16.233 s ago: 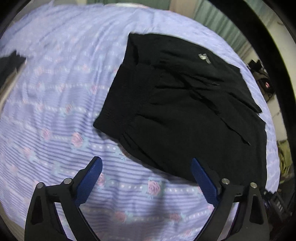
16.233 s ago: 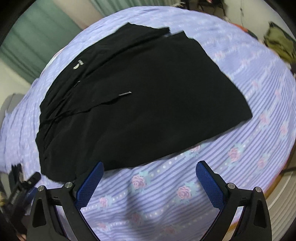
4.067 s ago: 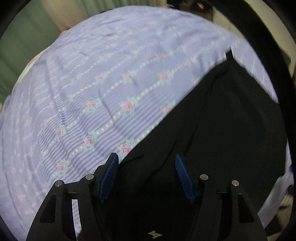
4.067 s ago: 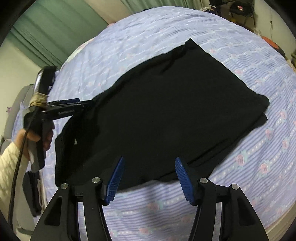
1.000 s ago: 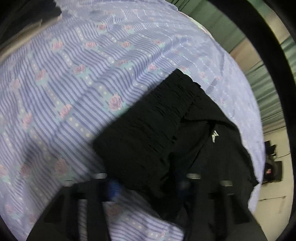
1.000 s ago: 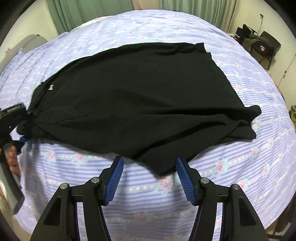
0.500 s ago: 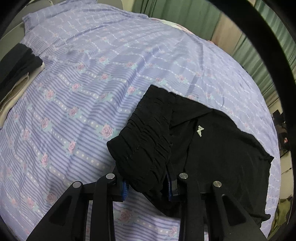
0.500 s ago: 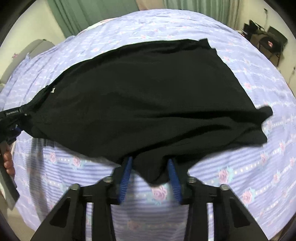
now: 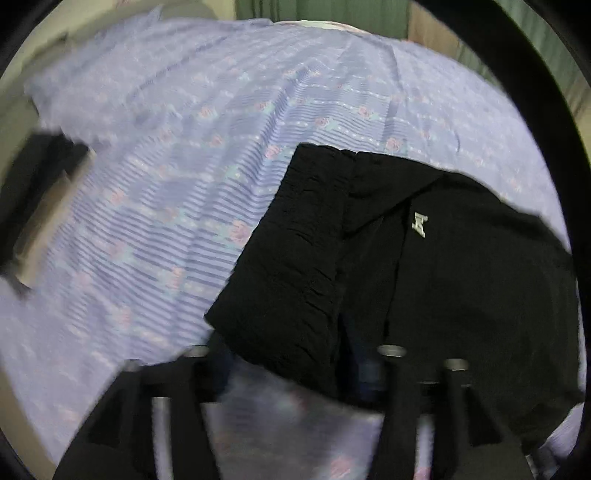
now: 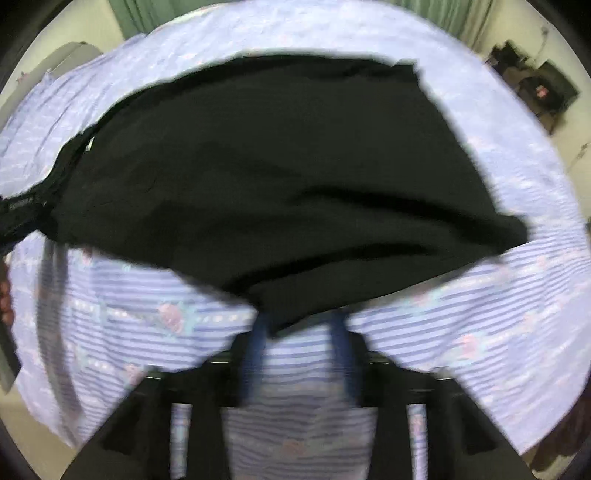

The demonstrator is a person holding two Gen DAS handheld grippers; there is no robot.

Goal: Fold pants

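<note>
Black pants lie across the lilac striped bed sheet, with the near part lifted off it. In the left wrist view the gathered waistband and a small white logo are close to the camera. My left gripper is shut on the waistband end of the pants. My right gripper is shut on the pants' near edge, which hangs between its blue fingertips. Both views are blurred by motion. The left gripper also shows at the far left of the right wrist view.
The sheet covers the whole bed. A dark folded garment lies at the bed's left edge. Green curtains hang behind the bed. A chair with clutter stands at the far right of the room.
Both grippers have closed on the pants and lifted their held parts off the sheet. The waistband has come closer to the left camera and the fabric now hangs from both grips.
</note>
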